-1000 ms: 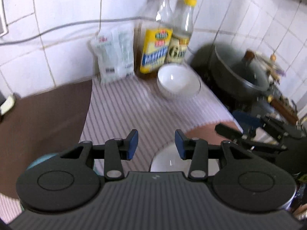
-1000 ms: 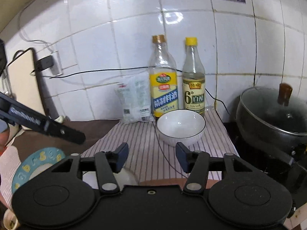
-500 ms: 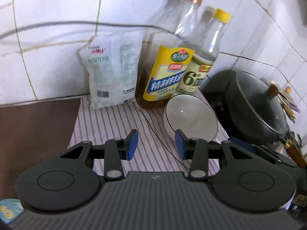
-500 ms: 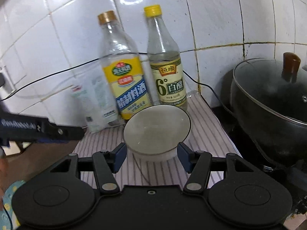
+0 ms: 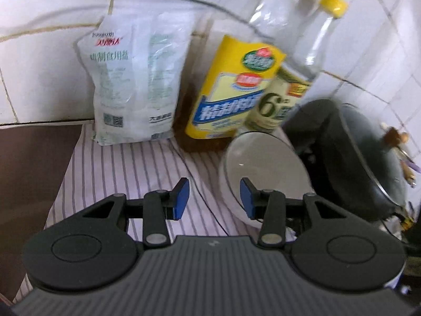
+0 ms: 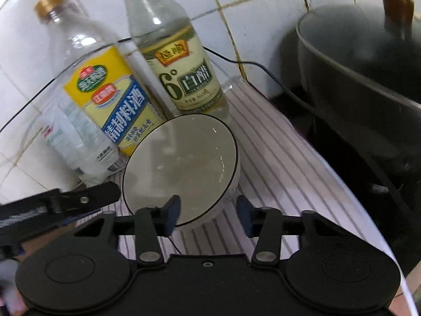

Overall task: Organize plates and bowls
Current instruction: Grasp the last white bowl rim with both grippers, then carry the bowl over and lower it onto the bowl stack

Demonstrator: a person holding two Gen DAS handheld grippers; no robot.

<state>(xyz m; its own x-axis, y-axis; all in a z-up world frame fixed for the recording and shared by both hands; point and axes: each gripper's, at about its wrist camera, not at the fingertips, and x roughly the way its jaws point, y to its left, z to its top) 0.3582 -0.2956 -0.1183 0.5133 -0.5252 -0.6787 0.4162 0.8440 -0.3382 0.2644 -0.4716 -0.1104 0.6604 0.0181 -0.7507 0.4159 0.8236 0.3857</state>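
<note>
A white bowl with a thin dark rim sits on the striped cloth in front of two bottles. My right gripper is open and right at the bowl's near edge; its left finger overlaps the rim and the right finger is outside the bowl. In the left wrist view the bowl lies just ahead and to the right of my left gripper, which is open and empty, its right finger close to the bowl's side. The left gripper's finger also shows in the right wrist view, left of the bowl.
A yellow-labelled bottle and a vinegar bottle stand against the tiled wall behind the bowl. A white salt bag leans at the left. A dark lidded pot stands at the right. A thin black cable crosses the cloth.
Both grippers have moved forward toward the bowl and bottles, which now loom much larger. The right gripper's fingers have reached the bowl's near rim. Both stay open.
</note>
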